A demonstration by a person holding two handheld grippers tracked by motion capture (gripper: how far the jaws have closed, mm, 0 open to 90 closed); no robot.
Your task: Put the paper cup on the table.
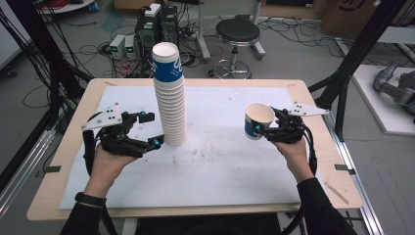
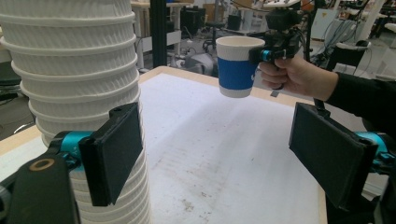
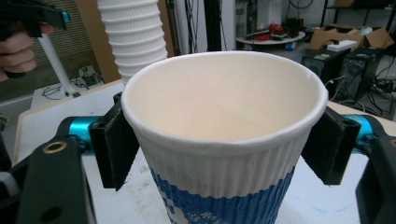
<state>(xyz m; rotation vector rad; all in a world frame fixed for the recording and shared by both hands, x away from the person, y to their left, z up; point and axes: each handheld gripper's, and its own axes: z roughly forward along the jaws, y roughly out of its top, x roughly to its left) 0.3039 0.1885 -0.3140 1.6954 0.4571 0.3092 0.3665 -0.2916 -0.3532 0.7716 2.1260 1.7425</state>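
Bare white mat (image 1: 220, 171) lies open toward the table's near edge, the right gripper (image 1: 266, 128) clamps a single paper cup (image 1: 258, 120) upright above its right side, and the left gripper (image 1: 149, 129), jaws apart, flanks the tall cup stack (image 1: 171, 98) without pinching.

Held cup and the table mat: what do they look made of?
Cup: looks like paper, matte, with ribbed white outer wall, blue printed band and rolled rim; plain cream inside.
Mat: probably a thin white foam or plastic sheet, matte, scuffed with brown marks; hard to tell which.
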